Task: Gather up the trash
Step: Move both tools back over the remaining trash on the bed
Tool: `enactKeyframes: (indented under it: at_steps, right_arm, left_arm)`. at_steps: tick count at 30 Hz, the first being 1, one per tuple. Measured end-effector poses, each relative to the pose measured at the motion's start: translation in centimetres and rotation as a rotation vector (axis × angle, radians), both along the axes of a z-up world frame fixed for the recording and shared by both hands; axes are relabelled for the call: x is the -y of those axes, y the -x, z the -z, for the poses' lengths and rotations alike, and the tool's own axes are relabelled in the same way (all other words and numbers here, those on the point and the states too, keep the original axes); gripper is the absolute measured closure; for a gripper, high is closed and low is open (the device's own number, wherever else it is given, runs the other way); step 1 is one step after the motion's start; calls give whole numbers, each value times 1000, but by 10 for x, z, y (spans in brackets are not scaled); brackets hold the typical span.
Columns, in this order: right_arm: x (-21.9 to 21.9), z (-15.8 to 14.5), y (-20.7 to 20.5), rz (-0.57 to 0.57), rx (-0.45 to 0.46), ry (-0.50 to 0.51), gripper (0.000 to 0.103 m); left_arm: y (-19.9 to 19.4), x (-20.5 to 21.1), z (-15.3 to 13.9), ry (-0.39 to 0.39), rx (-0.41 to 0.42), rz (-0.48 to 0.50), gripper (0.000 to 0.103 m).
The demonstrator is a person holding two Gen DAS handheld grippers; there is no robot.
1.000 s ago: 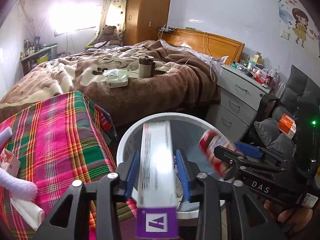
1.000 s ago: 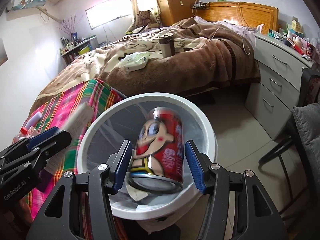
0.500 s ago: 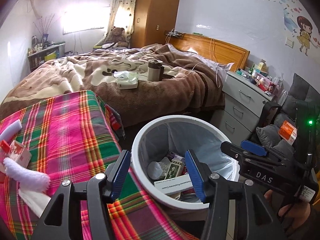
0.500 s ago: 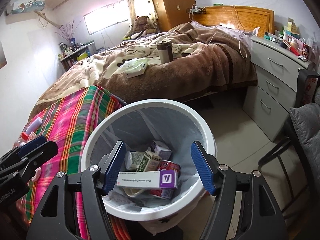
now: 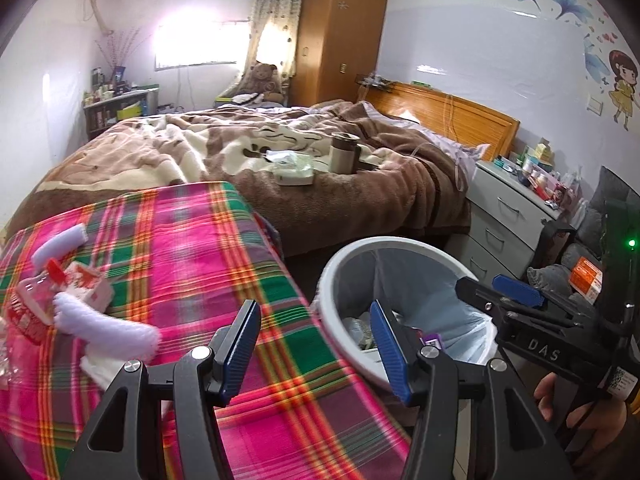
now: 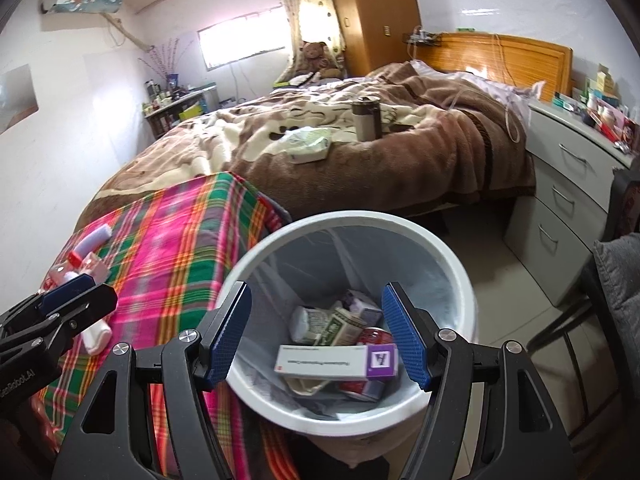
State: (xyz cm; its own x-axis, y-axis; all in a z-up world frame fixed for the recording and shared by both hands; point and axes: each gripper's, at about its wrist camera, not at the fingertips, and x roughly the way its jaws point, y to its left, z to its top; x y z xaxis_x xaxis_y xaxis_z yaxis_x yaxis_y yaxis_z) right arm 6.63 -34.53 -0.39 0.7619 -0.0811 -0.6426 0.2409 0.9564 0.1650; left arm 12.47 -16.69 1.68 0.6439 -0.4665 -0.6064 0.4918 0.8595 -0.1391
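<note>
A white bin (image 6: 460, 272) lined with a clear bag stands beside a table under a plaid cloth (image 6: 168, 240). Inside lie a white box with a purple end (image 6: 336, 362), a red can (image 6: 374, 336) half hidden under it, and other cartons. My right gripper (image 6: 318, 332) hangs open and empty over the bin. My left gripper (image 5: 316, 344) is open and empty above the plaid cloth (image 5: 180, 248) at the bin's rim (image 5: 340, 264). A red-and-white carton (image 5: 86, 286) with a clear red-capped bottle and white fluffy socks (image 5: 104, 326) lie on the cloth at the left.
A bed with a brown blanket (image 6: 400, 152) fills the far side, bearing a tumbler (image 6: 366, 118) and a tissue pack (image 6: 310, 144). Grey drawers (image 6: 568, 200) stand at the right, with a dark chair (image 6: 616, 276) nearer. A hand (image 5: 576, 404) holds the right gripper.
The left gripper let go of the white box and the right one the red can; both now lie in the bin. Both jaws opened. The left gripper moved left over the cloth.
</note>
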Motion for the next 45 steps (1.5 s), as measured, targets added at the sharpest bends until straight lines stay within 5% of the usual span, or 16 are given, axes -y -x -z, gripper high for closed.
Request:
enactKeyframes:
  at_steps: [27, 35, 40, 45]
  right_arm:
    - [-150, 4, -44, -406, -2, 28, 34]
    - [-192, 12, -69, -512, -36, 51, 34]
    - [-212, 17, -84, -551, -63, 51, 34]
    - [-227, 21, -98, -572, -77, 95, 34]
  left_arm:
    - [-6, -205, 10, -12, 18, -417, 46]
    - [-20, -245, 15, -39, 8, -466, 46]
    - [-39, -258, 17, -13, -16, -406, 41]
    - [-60, -256, 21, -81, -27, -369, 39]
